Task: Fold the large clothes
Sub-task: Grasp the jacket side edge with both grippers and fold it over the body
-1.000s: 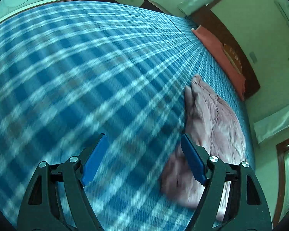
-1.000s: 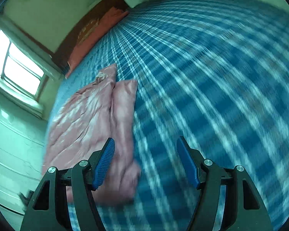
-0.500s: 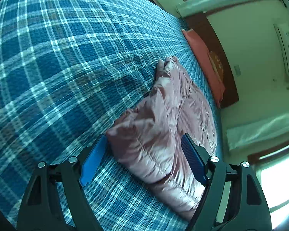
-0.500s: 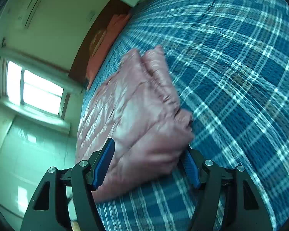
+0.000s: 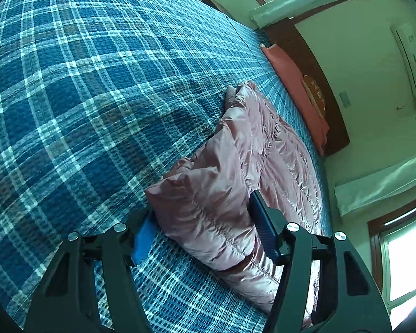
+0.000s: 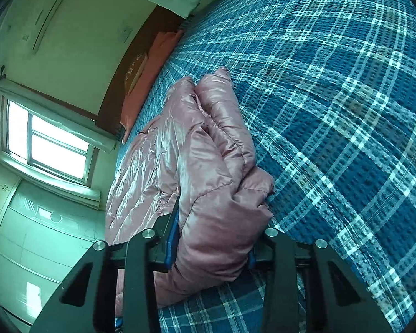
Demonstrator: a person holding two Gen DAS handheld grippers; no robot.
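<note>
A pink quilted puffer jacket (image 5: 263, 144) lies along the right side of the blue plaid bedspread (image 5: 97, 97). In the left wrist view my left gripper (image 5: 202, 205) has its jaws closing on the jacket's near folded corner, and both blue pads touch the fabric. In the right wrist view the same jacket (image 6: 202, 138) lies left of centre. My right gripper (image 6: 219, 222) is also closing, and a thick bunch of the jacket's near edge bulges out between its pads. The right pad is mostly hidden by fabric.
An orange-red pillow (image 5: 294, 83) lies against the dark wooden headboard (image 5: 319, 83) at the far end of the bed. Windows (image 6: 50, 141) and a pale wardrobe (image 6: 27, 236) line the wall beyond the jacket. The plaid bedspread (image 6: 346, 111) stretches wide beside the jacket.
Both grippers came down and forward onto the jacket's near edge. Their jaws stood wide a second ago and have narrowed onto the fabric. The blur is gone.
</note>
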